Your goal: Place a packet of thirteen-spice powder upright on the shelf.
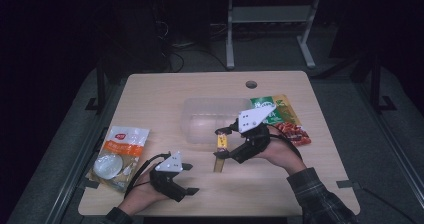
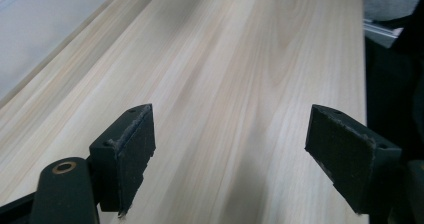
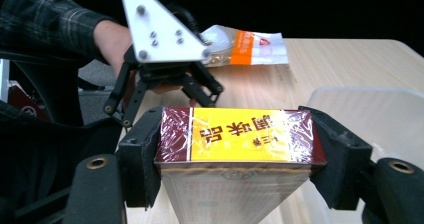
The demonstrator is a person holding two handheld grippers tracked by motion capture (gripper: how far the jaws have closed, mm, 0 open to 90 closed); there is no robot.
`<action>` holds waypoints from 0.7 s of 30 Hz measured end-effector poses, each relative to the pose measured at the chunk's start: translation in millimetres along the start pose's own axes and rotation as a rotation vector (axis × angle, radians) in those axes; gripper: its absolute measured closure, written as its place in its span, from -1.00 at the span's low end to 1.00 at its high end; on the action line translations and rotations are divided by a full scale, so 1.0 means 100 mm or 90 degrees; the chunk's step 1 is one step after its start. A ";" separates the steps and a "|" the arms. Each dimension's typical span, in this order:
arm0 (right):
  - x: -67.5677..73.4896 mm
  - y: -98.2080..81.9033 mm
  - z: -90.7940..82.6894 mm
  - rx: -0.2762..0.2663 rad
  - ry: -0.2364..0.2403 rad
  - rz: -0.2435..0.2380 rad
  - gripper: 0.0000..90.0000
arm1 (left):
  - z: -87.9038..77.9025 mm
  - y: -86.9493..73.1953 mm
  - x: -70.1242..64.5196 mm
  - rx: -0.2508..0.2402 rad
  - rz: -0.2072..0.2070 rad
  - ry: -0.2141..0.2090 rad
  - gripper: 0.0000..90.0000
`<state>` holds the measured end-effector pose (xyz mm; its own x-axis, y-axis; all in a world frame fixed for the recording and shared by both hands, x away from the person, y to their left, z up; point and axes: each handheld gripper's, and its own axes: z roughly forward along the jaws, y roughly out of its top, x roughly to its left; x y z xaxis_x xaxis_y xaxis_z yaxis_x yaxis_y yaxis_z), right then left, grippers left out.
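My right gripper (image 1: pixel 220 144) is shut on a yellow and maroon box (image 1: pixel 221 142) wrapped in clear film, near the middle of the table just in front of the clear tub. In the right gripper view the box (image 3: pixel 240 134) sits squeezed between both pads (image 3: pixel 142 154), its long body hanging down towards the table. Near the front edge of the wooden table (image 1: pixel 165 91), my left gripper (image 1: pixel 192 178) stands open with nothing in it. Between its wide-apart jaws the left gripper view has just bare wood (image 2: pixel 230 84). Its grey plate (image 3: pixel 159 29) appears beyond the box.
A clear plastic tub (image 1: pixel 215 119) stands at the table's centre. A white and orange bag (image 1: pixel 120 154) lies at the front left. A green bag (image 1: pixel 277 111) and a red packet (image 1: pixel 295 133) lie at the right. A cable hole (image 1: pixel 251 84) is near the far edge.
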<state>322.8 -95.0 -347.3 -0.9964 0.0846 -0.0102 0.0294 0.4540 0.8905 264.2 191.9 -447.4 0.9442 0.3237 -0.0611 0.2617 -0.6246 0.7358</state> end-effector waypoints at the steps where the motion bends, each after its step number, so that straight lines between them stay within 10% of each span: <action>1: -0.03 0.02 -0.01 0.000 -0.004 -0.004 -0.29 | 0.00 -0.02 0.00 -0.007 -0.007 0.004 -0.57; 21: -0.63 0.34 -0.05 0.035 -0.016 -0.016 -0.30 | -0.01 -0.06 0.04 -0.006 -0.021 0.008 -0.58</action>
<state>385.9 -89.0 -314.3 -0.9945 0.0948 -0.0449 0.0090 0.5041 0.8636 265.8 197.8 -451.4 0.9325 0.3527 -0.0772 0.2906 -0.6065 0.7400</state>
